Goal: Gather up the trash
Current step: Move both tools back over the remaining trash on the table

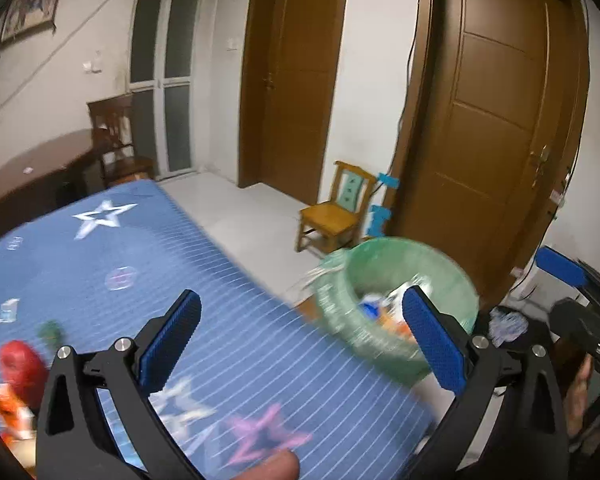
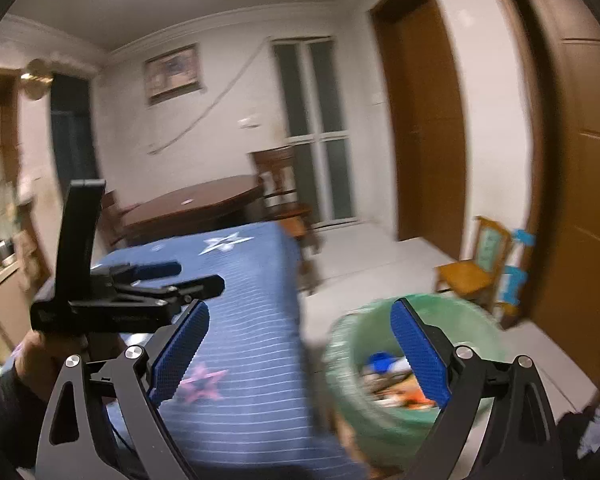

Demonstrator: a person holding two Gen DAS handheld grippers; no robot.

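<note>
My left gripper (image 1: 302, 340) is open with nothing between its blue pads; it hangs over the near right corner of the blue star-patterned tablecloth (image 1: 148, 256). Just beyond its right pad stands a bin with a green liner (image 1: 380, 250), with mixed trash (image 1: 374, 310) inside. On the cloth at far left lie a red crumpled item (image 1: 20, 364), an orange wrapper (image 1: 10, 412) and a small green scrap (image 1: 52, 330). My right gripper (image 2: 300, 354) is open and empty, straddling the table edge and the bin (image 2: 342, 364). The left gripper (image 2: 200, 276) shows side-on in a hand (image 2: 40, 354).
A small yellow wooden chair (image 1: 332, 212) stands on the pale floor beside a brown door (image 1: 488, 128). A dark round table (image 2: 196, 204) and dark chair (image 1: 116, 140) sit behind the blue table. A dark bag (image 1: 508, 322) lies on the floor right of the bin.
</note>
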